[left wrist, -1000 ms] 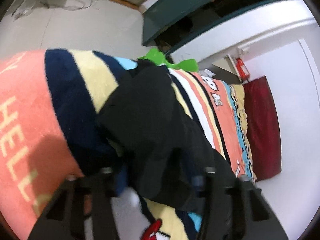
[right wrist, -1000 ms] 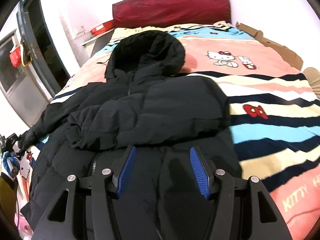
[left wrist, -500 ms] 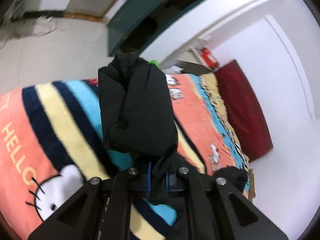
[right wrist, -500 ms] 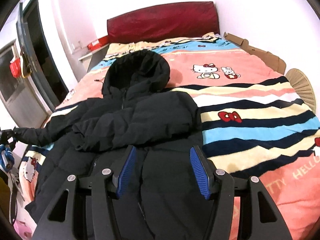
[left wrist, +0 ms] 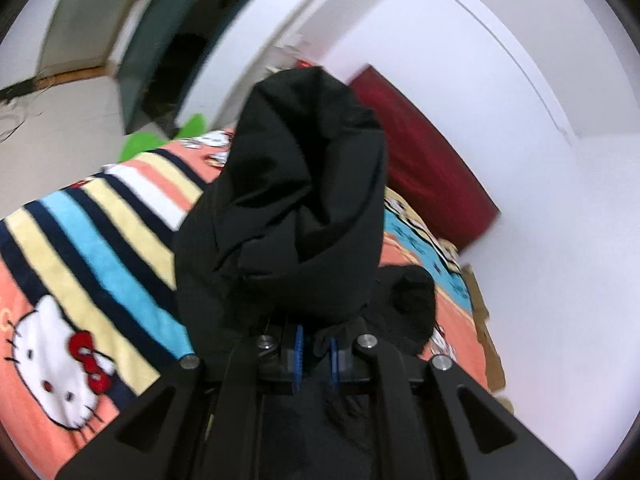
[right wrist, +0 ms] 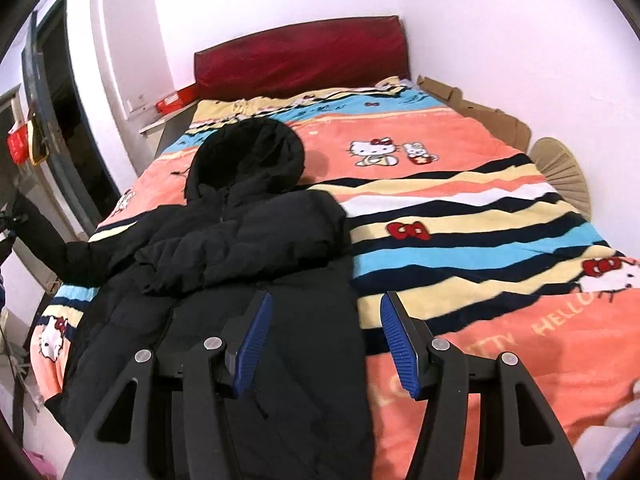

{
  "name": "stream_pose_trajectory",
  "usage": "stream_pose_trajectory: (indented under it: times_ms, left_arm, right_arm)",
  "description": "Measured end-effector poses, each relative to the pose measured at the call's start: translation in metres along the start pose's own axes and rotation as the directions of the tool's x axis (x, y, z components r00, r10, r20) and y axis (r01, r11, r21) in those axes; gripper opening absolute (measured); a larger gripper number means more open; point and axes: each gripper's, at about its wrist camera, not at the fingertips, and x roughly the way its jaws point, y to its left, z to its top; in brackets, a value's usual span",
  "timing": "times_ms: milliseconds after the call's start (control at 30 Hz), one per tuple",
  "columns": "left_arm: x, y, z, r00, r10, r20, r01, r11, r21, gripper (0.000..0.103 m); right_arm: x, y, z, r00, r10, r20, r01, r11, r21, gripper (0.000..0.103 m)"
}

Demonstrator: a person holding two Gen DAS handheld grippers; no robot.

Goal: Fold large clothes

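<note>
Pinching a black sleeve (left wrist: pixel 296 216) clear of the blanket (left wrist: pixel 100 240), the left gripper (left wrist: pixel 316 354) is pressing its pads together on the fabric. Right gripper (right wrist: pixel 326 340) is hovering w/ fingers spread over the jacket (right wrist: pixel 240 248), which is lying flat on the bed's left side, hood twd the headboard (right wrist: pixel 300 56).

black hooded puffer jacket (right wrist: pixel 248 264) spread on bed, one sleeve (left wrist: pixel 296 200) lifted

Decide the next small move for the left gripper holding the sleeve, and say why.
Probably carry the sleeve across and lay it over the jacket chest. The left gripper is shut on the cuff and holds it up off the blanket; the other sleeve is already folded across the front, and the right gripper hangs open, holding nothing.
</note>
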Motion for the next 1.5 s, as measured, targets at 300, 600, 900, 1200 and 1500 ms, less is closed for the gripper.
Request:
stream_pose_trajectory:
  times_ms: [300, 600, 900, 1200, 1500]
  left_arm:
    - [0.045, -0.1, -0.055, 0.99, -0.085, -0.113, 0.1, 0.985, 0.141, 0.009]
    - [0.109, -0.165, -0.13, 0.959, -0.065, -0.274, 0.135, 0.96, 0.245, 0.009]
    - [0.181, -0.196, -0.231, 0.913, 0.073, -0.403, 0.093, 0.922, 0.377, 0.009]
    - [0.203, -0.206, -0.262, 0.896, 0.183, -0.404, 0.041, 0.872, 0.488, 0.013]
    - [0.177, -0.233, -0.27, 0.907, 0.202, -0.369, 0.075, 0.786, 0.614, 0.057]
  right_arm:
    - [-0.025, -0.05, 0.001, 0.994, -0.105, 0.032, 0.102, 0.992, 0.078, 0.057]
    - [-0.021, -0.087, -0.006, 0.979, -0.205, 0.004, 0.203, 0.972, 0.118, 0.057]
    - [-0.008, -0.111, -0.016, 0.963, -0.266, -0.043, 0.27, 0.951, 0.15, 0.057]
    - [0.001, -0.124, -0.022, 0.961, -0.267, -0.071, 0.276, 0.945, 0.177, 0.059]
    - [0.001, -0.124, -0.024, 0.96, -0.268, -0.077, 0.278, 0.942, 0.189, 0.069]
